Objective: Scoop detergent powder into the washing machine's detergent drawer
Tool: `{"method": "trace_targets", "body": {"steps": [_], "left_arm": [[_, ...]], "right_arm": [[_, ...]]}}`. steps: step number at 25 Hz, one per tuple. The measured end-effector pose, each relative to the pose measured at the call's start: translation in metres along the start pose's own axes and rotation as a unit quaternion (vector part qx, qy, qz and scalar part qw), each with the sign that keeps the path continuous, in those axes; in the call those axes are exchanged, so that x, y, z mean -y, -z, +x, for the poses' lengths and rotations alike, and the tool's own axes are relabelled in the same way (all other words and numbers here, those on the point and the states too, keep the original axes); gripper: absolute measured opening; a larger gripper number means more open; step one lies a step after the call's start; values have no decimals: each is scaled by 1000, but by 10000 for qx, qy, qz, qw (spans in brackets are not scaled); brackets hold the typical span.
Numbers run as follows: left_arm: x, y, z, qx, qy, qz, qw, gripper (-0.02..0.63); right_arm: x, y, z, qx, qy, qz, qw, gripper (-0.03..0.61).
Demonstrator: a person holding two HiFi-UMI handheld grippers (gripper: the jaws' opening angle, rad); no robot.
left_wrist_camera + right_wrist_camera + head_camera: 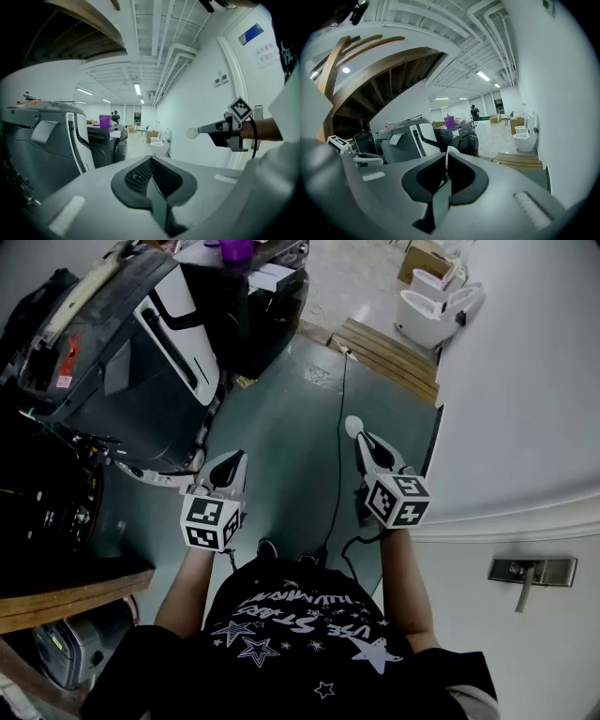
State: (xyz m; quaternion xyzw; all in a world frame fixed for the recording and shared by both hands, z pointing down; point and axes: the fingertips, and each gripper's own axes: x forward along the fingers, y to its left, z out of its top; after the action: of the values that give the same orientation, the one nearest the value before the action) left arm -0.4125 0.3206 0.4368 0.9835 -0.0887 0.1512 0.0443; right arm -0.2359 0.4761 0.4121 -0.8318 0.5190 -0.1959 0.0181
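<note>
The dark grey washing machine [131,343] with a white front panel stands at the left, and a white drawer-like part [155,474] juts from its lower edge. My right gripper [370,448] is shut on a white scoop [353,426], whose round end sticks out past the jaws over the floor. From the left gripper view the scoop [192,133] shows as a white ball ahead of the right gripper [220,127]. My left gripper [230,465] is shut with nothing in it, just right of the drawer. No detergent powder is visible.
A purple cup [236,249] sits on a second dark machine [253,306] behind. A black cable [339,427] runs across the grey floor. Wooden slats [389,352] and white toilets [431,306] lie far right. A white wall and door handle [530,570] are at my right, a wooden shelf [66,601] at my left.
</note>
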Motion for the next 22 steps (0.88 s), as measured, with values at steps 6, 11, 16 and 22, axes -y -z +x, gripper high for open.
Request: {"method": "trace_targets", "body": {"steps": [6,11,16,22], "left_arm": [[4,-1,-1,-27,20,106,9999,0],[-8,19,-11,-232,-56,-92,9997,0],[-35,28,-20,-237,-107,-174,9995,0],[-70,23,-7,-178,-217,-250,9993,0]], "right_arm": [[-2,4,-2,-83,-18,-17,10000,35],[-15,16,13,-267,-99,10,9996,35],[-34,16,40,-155,-175,21,9997,35],[-39,11,64,-153,-71,-74,9998,37]]}}
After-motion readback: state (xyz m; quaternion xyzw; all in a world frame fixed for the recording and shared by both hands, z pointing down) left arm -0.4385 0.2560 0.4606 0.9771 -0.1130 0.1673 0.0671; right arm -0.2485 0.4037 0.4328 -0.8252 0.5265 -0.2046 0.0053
